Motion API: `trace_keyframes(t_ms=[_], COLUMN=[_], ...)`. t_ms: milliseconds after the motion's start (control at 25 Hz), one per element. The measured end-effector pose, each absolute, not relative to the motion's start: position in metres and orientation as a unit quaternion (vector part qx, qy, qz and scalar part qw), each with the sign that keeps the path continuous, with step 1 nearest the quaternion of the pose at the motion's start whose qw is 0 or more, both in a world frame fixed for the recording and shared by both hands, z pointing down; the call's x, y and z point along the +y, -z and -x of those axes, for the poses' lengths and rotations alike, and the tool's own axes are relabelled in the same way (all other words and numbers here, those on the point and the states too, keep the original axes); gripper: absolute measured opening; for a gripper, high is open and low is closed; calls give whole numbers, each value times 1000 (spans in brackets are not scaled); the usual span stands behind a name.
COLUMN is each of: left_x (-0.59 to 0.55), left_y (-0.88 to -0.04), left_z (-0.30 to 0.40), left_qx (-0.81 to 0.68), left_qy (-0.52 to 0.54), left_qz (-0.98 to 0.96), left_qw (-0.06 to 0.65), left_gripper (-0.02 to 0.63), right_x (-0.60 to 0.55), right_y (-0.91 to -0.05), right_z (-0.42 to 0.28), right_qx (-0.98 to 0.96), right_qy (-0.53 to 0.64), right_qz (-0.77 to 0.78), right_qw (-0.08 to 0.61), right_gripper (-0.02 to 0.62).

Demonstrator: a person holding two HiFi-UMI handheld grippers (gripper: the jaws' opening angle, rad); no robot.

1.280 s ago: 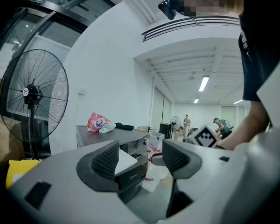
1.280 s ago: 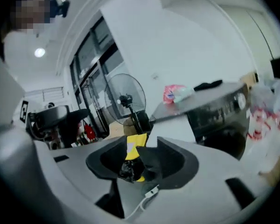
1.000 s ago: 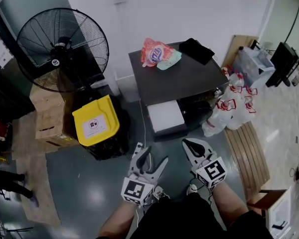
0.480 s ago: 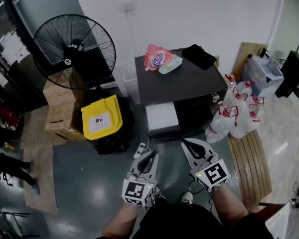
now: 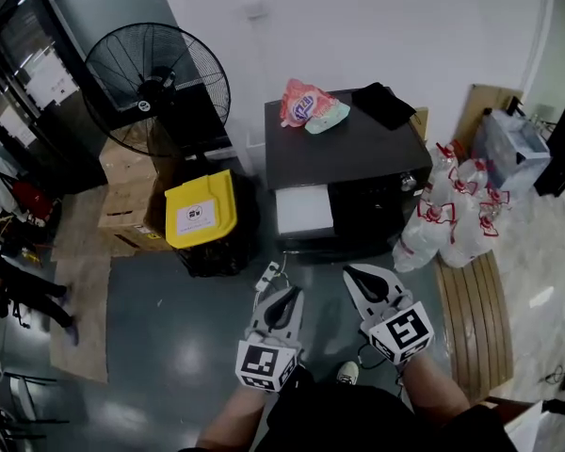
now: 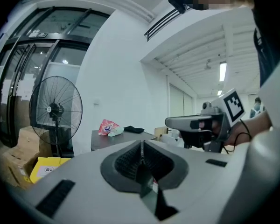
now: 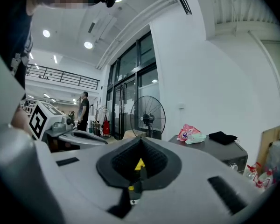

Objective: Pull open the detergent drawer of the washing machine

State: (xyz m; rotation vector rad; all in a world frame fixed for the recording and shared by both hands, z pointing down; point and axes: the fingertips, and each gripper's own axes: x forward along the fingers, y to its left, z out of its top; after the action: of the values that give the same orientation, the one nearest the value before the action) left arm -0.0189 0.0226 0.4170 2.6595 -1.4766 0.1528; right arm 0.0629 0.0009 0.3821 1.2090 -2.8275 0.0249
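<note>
One dark grey box-shaped washing machine (image 5: 344, 153) is standing here. On top of it, one pink crumpled plastic bag (image 5: 301, 102) and one black folded cloth (image 5: 384, 104) are lying. Left of it, one black round metal fan (image 5: 157, 88), one yellow-lidded black plastic bin (image 5: 200, 210) and two brown cardboard boxes (image 5: 124, 166) are standing.

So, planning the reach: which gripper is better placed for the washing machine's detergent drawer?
Left, probably. The left gripper lines up nearer the white panel at the washing machine front; the right gripper sits off to its side. Both are shut and empty.
</note>
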Motion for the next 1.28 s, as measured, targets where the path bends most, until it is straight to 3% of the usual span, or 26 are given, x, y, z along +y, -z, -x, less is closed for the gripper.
trace_keyframes(t_ms=[1280], left_x=[27], left_y=[-424], left_z=[-31], left_qx=[-482], left_qy=[-59], left_qz=[-873], left_qw=[47], left_gripper=[20], right_x=[8], right_y=[-398], right_z=[-106], right_qx=[-922], right_qy=[-27], right_qz=[-385], right_qw=[36], right_gripper=[3])
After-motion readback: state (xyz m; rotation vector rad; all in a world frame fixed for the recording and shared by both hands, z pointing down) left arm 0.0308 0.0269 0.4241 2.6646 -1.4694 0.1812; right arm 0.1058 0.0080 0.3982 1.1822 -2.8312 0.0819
